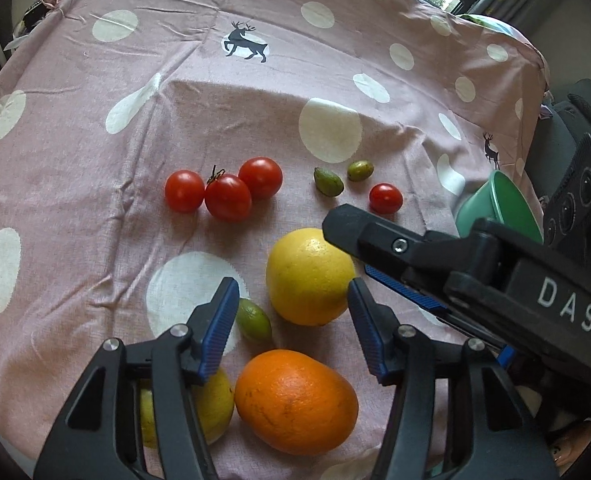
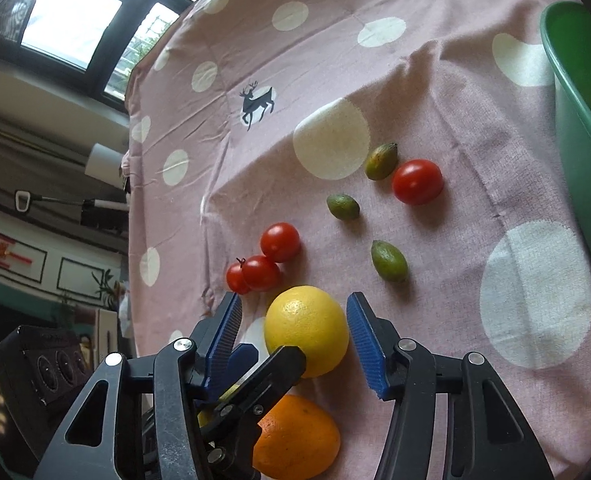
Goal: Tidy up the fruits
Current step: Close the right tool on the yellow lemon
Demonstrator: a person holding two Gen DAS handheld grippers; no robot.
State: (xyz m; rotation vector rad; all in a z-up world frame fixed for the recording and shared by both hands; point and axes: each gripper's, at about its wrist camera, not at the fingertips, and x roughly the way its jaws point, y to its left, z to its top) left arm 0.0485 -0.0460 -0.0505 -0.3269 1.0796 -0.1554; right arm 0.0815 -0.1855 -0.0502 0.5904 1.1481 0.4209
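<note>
Pink cloth [image 1: 95, 208] with white dots and small deer prints covers the surface, and all the fruit lies loose on it. My left gripper [image 1: 293, 306] hangs over the near end of the spread with its blue-padded fingers [image 1: 219, 320] spread wide and nothing between them. Just ahead of it sits the yellow citrus [image 1: 309, 276], and below that the orange [image 1: 295, 400], the two nearly touching. A second yellow fruit [image 1: 215, 404] lies partly hidden under my left finger, beside the orange, and a small green fruit [image 1: 253, 320] rests between it and the yellow citrus.

My right gripper [image 2: 293, 330] comes in from the right, its fingers [image 2: 365, 340] released and standing on either side of the yellow citrus without closing on it; from the left wrist view one of its black fingers crosses the citrus's upper right edge.

Farther out, three tomatoes [image 1: 227, 196] cluster together, touching. To their right are two more small green fruits [image 1: 329, 182] and a lone tomato [image 1: 385, 198] near them. A green bowl [image 1: 495, 208] stands at the right edge of the cloth, well apart from the tomato cluster.
</note>
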